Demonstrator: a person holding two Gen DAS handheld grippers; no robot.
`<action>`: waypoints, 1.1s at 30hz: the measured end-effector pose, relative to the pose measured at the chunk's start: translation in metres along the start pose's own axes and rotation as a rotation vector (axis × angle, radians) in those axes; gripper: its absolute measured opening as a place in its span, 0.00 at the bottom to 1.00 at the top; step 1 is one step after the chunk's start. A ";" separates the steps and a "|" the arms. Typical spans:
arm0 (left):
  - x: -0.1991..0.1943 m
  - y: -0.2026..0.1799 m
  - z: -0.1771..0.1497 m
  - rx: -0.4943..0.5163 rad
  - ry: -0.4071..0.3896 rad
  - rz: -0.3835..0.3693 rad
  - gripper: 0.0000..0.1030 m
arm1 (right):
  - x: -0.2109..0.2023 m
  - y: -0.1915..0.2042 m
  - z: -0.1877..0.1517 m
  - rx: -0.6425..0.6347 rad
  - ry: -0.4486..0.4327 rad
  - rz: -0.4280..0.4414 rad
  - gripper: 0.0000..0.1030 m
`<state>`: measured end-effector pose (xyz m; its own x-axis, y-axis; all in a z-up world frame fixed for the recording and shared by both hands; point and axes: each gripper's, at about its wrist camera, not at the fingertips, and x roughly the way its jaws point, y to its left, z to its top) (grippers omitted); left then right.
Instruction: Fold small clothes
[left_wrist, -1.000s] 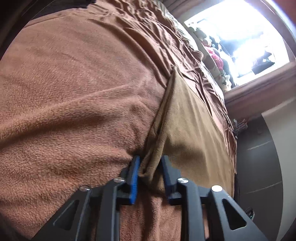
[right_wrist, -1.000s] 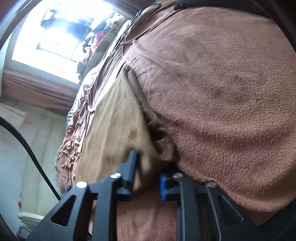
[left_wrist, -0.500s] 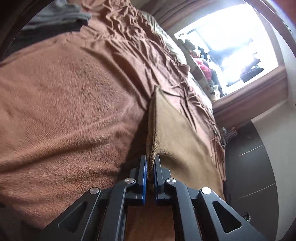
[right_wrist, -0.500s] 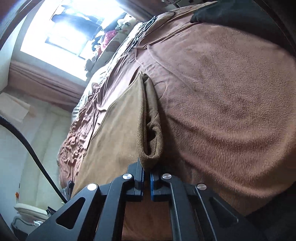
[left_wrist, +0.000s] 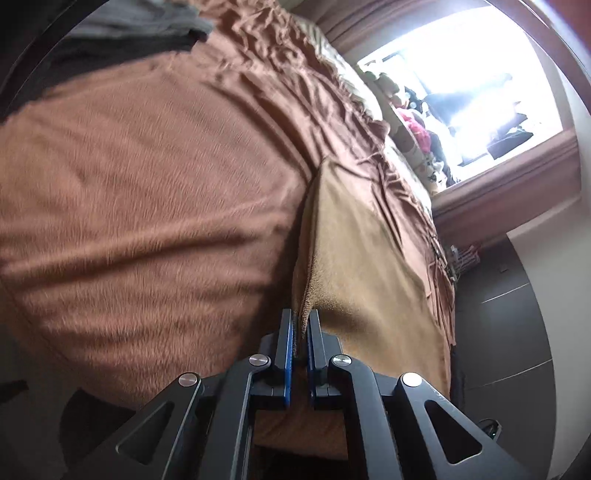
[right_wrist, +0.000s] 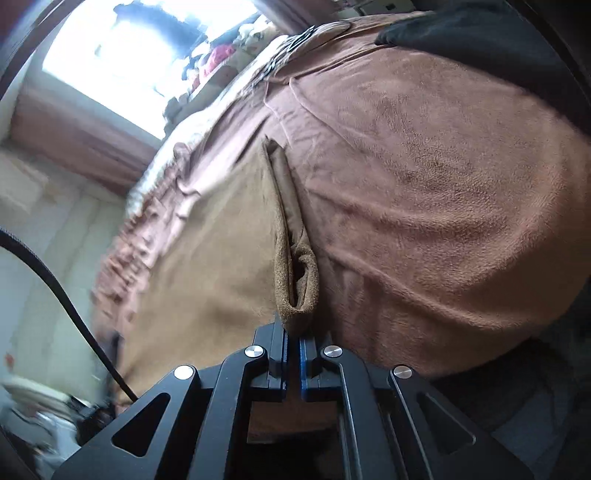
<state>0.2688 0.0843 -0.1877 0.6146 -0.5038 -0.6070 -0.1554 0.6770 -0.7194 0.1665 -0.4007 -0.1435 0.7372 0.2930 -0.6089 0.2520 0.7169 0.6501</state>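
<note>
Tan cloth (left_wrist: 354, 258) edge between fingers (left_wrist: 286, 350)

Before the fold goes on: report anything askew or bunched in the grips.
The right gripper pinches the tan cloth with its corner rolled into an open loop, not flat. The left gripper holds a flat edge. Nothing torn or spilled.

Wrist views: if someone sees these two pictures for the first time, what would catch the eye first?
First, the tan cloth: each gripper is shut on a corner of it, the left gripper low in its view and the right gripper likewise, so the cloth's edge stands up from the bed. Around it spreads the brown fleece blanket. The bright window glares in the upper corner.
</note>
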 end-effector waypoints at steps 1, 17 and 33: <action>0.003 0.003 -0.002 -0.013 0.010 -0.004 0.06 | 0.000 0.004 0.000 -0.017 -0.003 -0.023 0.06; 0.011 0.019 -0.022 -0.072 0.055 -0.053 0.31 | -0.038 0.090 -0.027 -0.308 -0.083 -0.109 0.21; 0.015 0.026 -0.016 -0.137 0.020 -0.100 0.28 | 0.054 0.192 -0.055 -0.562 0.122 -0.014 0.21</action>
<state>0.2616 0.0857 -0.2205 0.6169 -0.5763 -0.5361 -0.1992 0.5446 -0.8147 0.2200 -0.2129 -0.0767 0.6498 0.3277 -0.6859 -0.1354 0.9378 0.3198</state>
